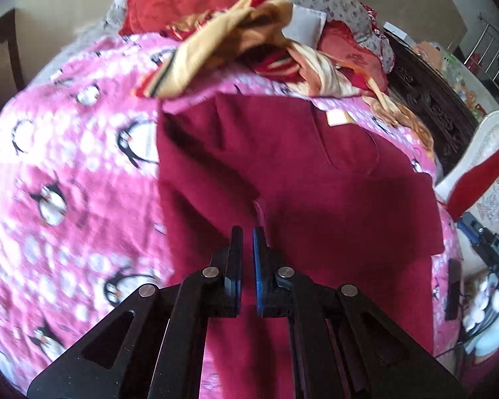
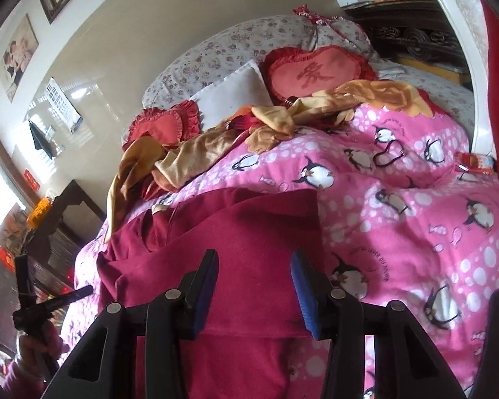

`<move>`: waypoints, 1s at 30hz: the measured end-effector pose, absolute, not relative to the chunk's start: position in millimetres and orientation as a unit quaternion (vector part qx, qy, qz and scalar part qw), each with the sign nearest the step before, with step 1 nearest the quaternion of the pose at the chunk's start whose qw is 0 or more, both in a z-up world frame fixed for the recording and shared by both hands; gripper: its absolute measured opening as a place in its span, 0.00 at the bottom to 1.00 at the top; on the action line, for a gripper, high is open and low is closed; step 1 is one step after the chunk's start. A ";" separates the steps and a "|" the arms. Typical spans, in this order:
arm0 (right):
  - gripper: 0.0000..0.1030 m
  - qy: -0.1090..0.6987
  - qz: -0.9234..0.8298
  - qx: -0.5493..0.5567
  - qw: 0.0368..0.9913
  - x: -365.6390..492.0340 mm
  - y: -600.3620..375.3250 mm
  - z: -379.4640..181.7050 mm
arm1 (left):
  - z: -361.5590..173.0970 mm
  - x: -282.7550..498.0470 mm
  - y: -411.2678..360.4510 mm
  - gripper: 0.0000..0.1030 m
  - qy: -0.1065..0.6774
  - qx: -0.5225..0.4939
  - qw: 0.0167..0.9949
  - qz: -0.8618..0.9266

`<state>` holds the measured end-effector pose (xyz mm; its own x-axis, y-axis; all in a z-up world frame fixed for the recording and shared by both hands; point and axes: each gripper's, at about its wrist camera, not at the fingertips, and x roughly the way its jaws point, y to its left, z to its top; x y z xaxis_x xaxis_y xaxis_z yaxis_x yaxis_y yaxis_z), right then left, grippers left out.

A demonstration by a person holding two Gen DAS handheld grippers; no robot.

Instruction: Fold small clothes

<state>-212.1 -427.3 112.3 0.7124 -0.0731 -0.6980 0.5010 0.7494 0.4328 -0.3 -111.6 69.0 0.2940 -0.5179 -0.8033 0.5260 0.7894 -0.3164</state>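
Two handheld grippers over a maroon garment on a bed.

The left gripper [image 1: 248,236] points down at the maroon garment [image 1: 299,179], fingers nearly closed with a thin gap, nothing visibly between them. The right gripper [image 2: 254,262] hovers spread wide above the garment's folded edge, gripping nothing. The garment lies directly ahead on a pink penguin blanket [image 2: 399,199]; yellow clothes [image 1: 223,43] are heaped beyond.

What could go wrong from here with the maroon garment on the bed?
1. The left tool is nearly shut with no cloth visibly between its fingers, so a lift may come up empty.
2. The right tool is open over the maroon garment, gripping nothing; closing here could pinch several layers.
3. The loose orange clothes lie just beyond the garment on the pink penguin blanket and could get dragged into a fold.
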 end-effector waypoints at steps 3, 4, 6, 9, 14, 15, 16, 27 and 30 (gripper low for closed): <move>0.43 0.355 -0.161 0.294 0.873 -212.6 -417.9 110.4 | 56.8 -6.7 -121.2 0.43 0.519 -0.002 0.791 -0.323; 0.43 0.358 -0.159 0.293 0.872 -212.9 -415.8 109.0 | 54.8 -8.7 -129.2 0.52 0.521 0.001 0.790 -0.323; 0.43 0.361 -0.153 0.294 0.872 -214.8 -413.8 107.0 | 51.8 -18.4 -139.3 0.54 0.516 0.017 0.790 -0.330; 0.43 0.360 -0.152 0.298 0.871 -218.1 -414.5 105.8 | 41.3 -24.7 -159.1 0.55 0.523 0.075 0.793 -0.303; 0.43 0.350 -0.150 0.315 0.869 -225.3 -418.6 104.8 | 34.6 -25.7 -171.8 0.47 0.521 0.065 0.791 -0.314; 0.43 0.350 -0.151 0.314 0.870 -226.1 -418.2 105.3 | 34.2 -25.4 -175.1 0.40 0.524 0.061 0.786 -0.322; 0.43 0.351 -0.152 0.311 0.870 -227.0 -418.2 105.4 | 33.5 -25.2 -179.0 0.25 0.525 0.065 0.785 -0.323; 0.43 0.334 -0.164 0.316 0.873 -229.1 -427.4 111.7 | 92.6 -3.0 -134.8 0.08 0.460 -0.003 0.824 -0.330; 0.43 0.331 -0.163 0.315 0.875 -225.0 -426.6 114.2 | 101.6 5.1 -119.7 0.08 0.447 -0.006 0.837 -0.316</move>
